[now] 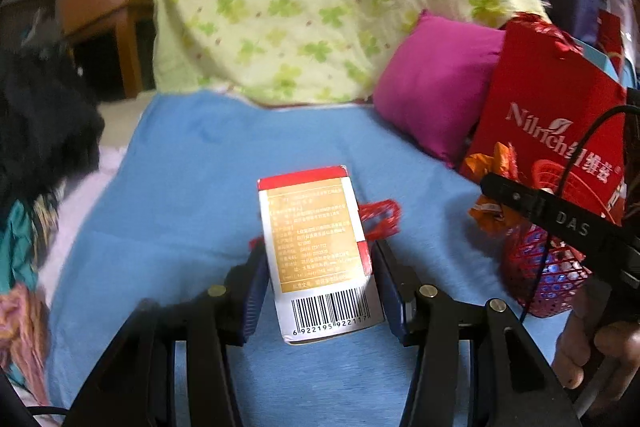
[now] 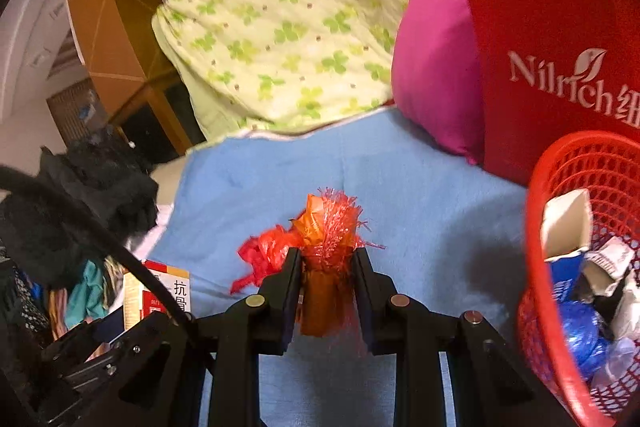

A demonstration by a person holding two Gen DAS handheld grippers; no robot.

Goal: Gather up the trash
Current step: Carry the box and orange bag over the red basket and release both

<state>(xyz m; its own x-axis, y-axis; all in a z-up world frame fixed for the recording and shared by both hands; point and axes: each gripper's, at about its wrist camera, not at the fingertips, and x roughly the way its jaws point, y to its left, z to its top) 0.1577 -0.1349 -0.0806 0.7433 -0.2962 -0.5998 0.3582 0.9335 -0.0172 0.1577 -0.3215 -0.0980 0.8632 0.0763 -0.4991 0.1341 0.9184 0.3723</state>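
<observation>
Blue cloth (image 1: 192,187) covers the surface under both grippers, and each gripper holds a piece of trash above it. The left gripper (image 1: 318,267) has its jaws partly spread and clamped on a small carton (image 1: 316,251), white and gold with red edges and a barcode on the end nearest the camera; the pads press its two long sides, and the carton sticks out forward past the fingertips. A scrap of red plastic (image 1: 380,217) shows just behind the carton, off its right edge. The right gripper (image 2: 327,263) has its jaws drawn close together, pinching an orange wrapper bundle (image 2: 326,259) wrapped in frayed red netting; a crumple of red plastic film (image 2: 262,259) hangs off the bundle on the left of that gripper's left finger. To the right of the right gripper and close beside it stands a red mesh basket (image 2: 536,227), already holding a white carton, blue plastic and crumpled paper. Ahead of the basket a red bag (image 2: 552,39) printed "Nilrich" leans beside a magenta cushion (image 2: 436,75), and a pale quilt with green clover print (image 2: 288,19) is heaped ahead of both grippers. Left of the left gripper lies a dark pile of clothes (image 1: 44,123). A person's hand (image 1: 600,355) grips the right gripper's handle at the right edge of the left wrist view
</observation>
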